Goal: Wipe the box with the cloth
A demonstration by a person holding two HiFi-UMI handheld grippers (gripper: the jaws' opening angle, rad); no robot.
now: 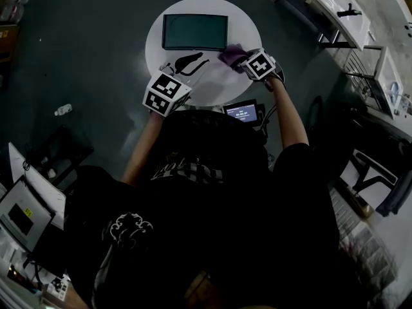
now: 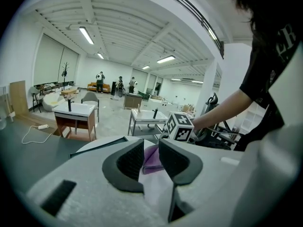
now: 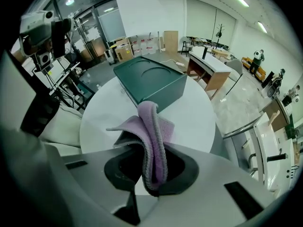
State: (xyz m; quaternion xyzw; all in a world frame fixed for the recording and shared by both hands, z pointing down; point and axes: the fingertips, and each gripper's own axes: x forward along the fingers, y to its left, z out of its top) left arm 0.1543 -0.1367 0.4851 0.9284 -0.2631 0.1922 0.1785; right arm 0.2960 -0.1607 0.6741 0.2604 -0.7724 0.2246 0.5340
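A person seen from above works at a round white table [image 1: 161, 44], a two-jaw gripper in each hand.

The right gripper [image 3: 151, 167] is clamped on a lilac cloth [image 3: 151, 131]; the fabric rises from between the jaws in a tall fold, with a loose flap hanging off to 9 o'clock. The left gripper [image 2: 150, 148] sits at the table's 7 o'clock edge, its jaws a little apart with nothing between them.

The dark green box [image 1: 195, 31] lies flat at the table's 12 o'clock side. The cloth is just off the box's near right corner, at about 3 o'clock from the table's centre. I cannot tell whether it touches the box yet.

Risks, as a judgement: nothing steadies the box, so a firm wipe could push it across the smooth tabletop towards the far rim. The cloth is pinched along a fold, so drag on the box could pull it out of the jaws. The loose flap could also bunch up and leave parts of the box unwiped.

Textures and shapes: the cloth looks soft and napped, like microfibre, with a stitched grey edge. The box is a low rectangle with a matte finish and a shallow, rounded recess in its top. The table is plain and glossy. The jaw pads are dark and ribbed — set in pale grey shells.
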